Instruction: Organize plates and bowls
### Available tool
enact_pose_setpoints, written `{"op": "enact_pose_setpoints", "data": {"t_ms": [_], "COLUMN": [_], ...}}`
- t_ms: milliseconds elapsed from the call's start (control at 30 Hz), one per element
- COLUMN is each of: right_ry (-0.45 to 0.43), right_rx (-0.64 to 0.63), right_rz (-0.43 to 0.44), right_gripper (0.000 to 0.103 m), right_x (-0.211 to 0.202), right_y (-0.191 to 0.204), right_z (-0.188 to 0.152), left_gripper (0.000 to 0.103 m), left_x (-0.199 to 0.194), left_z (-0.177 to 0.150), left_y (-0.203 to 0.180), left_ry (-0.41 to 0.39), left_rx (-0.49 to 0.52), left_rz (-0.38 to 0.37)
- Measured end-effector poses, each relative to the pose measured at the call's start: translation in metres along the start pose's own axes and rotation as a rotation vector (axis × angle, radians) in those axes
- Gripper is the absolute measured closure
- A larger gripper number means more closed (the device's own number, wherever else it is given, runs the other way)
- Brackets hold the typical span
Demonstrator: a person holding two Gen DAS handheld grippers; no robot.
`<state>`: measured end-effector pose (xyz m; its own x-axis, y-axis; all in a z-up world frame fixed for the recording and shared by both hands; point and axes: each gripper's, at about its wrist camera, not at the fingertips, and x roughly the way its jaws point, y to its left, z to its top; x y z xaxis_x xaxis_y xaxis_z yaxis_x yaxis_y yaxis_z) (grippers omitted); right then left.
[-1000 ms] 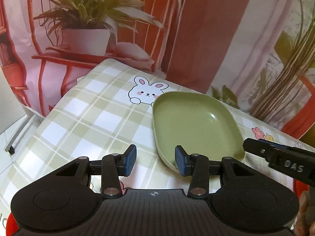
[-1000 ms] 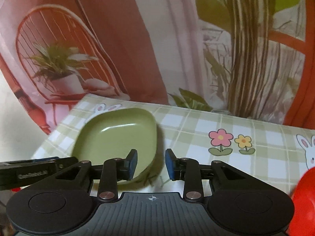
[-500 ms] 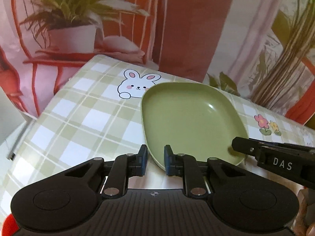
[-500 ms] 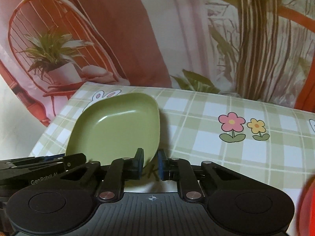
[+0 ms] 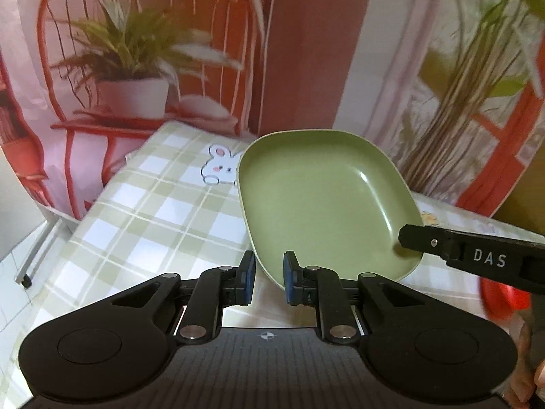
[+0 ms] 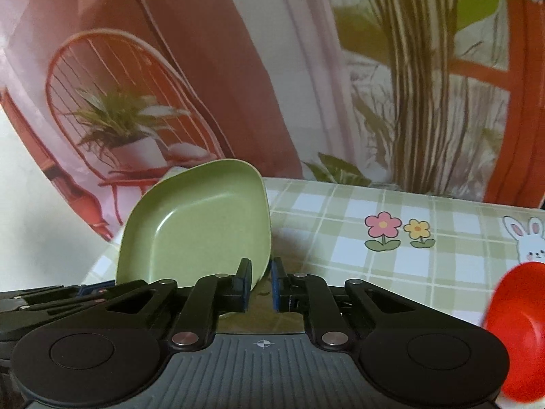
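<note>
The left gripper (image 5: 269, 281) is clamped on the near rim of the green plate (image 5: 323, 197); its blue pads (image 5: 250, 272) sit on either side of the rim edge. The right gripper (image 6: 261, 284) is clamped on the plate's (image 6: 201, 228) opposite near corner, and its jaws have just been closing, with the rim between them. In the left wrist view, the right gripper's finger (image 5: 477, 257), marked "DAS", reaches in from the right and meets the plate's right rim.

The plate is a rounded-square dish with a raised rim. It is held by both grippers above the desk (image 5: 146, 211) and is tilted, with its far edge higher than the held edge. In the right wrist view its far edge stands against the backdrop (image 6: 211, 51) above the desk (image 6: 391, 262) line.

The desk carries a green-and-white checked cloth with a rabbit print (image 5: 219, 168) just beside the plate's left edge, plus flower prints (image 6: 398, 230) and a second rabbit print (image 6: 526, 238) to the right. A red bowl (image 6: 517, 334) sits at the right edge of the right wrist view, well apart from the plate. The backdrop shows a printed potted plant (image 5: 133, 68) on a red chair
</note>
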<state>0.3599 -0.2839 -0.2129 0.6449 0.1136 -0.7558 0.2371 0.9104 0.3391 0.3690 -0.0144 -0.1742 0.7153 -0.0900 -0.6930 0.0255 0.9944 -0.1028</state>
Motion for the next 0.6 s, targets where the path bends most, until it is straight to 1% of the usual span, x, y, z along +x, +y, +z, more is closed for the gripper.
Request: {"op": "enact_pose_setpoints", "data": {"t_ms": [200, 400, 533, 600], "right_ry": [-0.052, -0.086, -0.113, -0.120], "right_rx": [0.003, 0.012, 0.006, 0.001], "right_rz": [0.007, 0.021, 0.019, 0.015], "right_gripper": [0.092, 0.093, 0.093, 0.093], "right_x": [-0.042, -0.076, -0.100, -0.110], "right_y": [0.004, 0.004, 0.005, 0.005], "right_z": [-0.010, -0.025, -0.039, -0.046], "left_gripper": [0.084, 0.084, 0.084, 0.084], "left_x": [-0.041, -0.075, -0.090, -0.096], "left_z": [-0.010, -0.025, -0.038, -0.044], "left_y": [-0.012, -0.023, -0.030, -0.034], "left_ry": [-0.051, -0.084, -0.110, -0.110], "left_rx": [0.031, 0.042, 0.053, 0.060], "left_rz": [-0.009, -0.014, -0.017, -0.018]}}
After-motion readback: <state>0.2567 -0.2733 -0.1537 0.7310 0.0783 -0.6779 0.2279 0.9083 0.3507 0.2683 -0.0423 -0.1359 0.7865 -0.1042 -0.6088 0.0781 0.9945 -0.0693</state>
